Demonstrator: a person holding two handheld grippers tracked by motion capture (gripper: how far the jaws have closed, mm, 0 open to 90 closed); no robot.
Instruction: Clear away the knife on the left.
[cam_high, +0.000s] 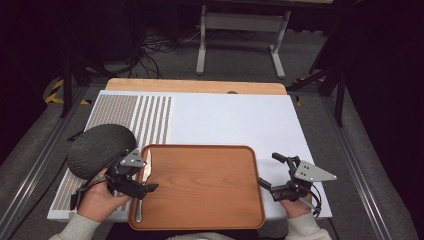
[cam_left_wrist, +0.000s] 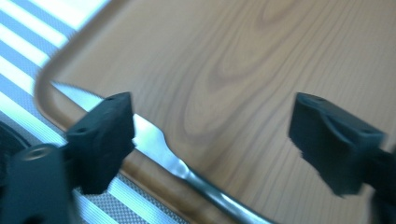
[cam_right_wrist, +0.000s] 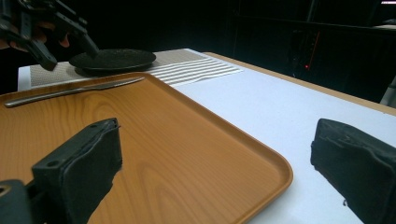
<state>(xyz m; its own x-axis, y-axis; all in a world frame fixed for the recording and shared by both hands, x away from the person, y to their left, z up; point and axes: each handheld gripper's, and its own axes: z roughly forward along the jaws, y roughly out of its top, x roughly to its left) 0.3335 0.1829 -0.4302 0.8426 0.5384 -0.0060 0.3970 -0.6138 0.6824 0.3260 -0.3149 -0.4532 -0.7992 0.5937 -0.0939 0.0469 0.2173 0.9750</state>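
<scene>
Your left gripper (cam_high: 148, 176) gapes wide and empty over the brown wooden tray (cam_high: 210, 210), slim silver knife (cam_left_wrist: 159, 147) at seven o'clock beneath; right gripper (cam_high: 270, 172) likewise wide, empty.

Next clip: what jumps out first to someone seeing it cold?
The big wooden tray at the near middle of the white table, with a metal knife lying along its left edge. The left gripper hangs open over that knife, a dark round plate just beyond it; the right gripper waits open off the tray's right side.

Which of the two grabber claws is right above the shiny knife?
The left gripper: it hovers open over the knife on the wooden tray. The right gripper is beside the tray.
</scene>
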